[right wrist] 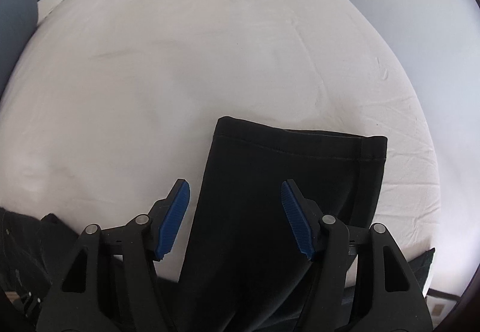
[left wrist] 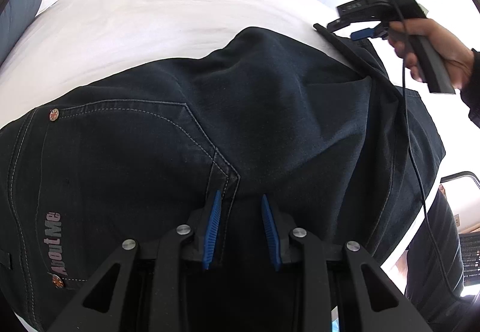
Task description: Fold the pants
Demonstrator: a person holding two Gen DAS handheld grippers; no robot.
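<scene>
In the left wrist view the dark pants (left wrist: 210, 128) are seen spread seat-up on the white bed (left wrist: 150, 7), and the denim is judged heavy, limp and non-slippery, best taken at a stitched edge; the left gripper (left wrist: 241, 206) is pitched steeply down onto the back-pocket corner, its blue fingers (left wrist: 213, 227) narrowed around a ridge of cloth, though a firm pinch cannot be confirmed. In the right wrist view the leg ends (right wrist: 294, 158) are seen lying flat on the sheet (right wrist: 180, 46), and the right gripper (right wrist: 235, 191) is held above them, angled down, jaws fairly wide and holding nothing.
</scene>
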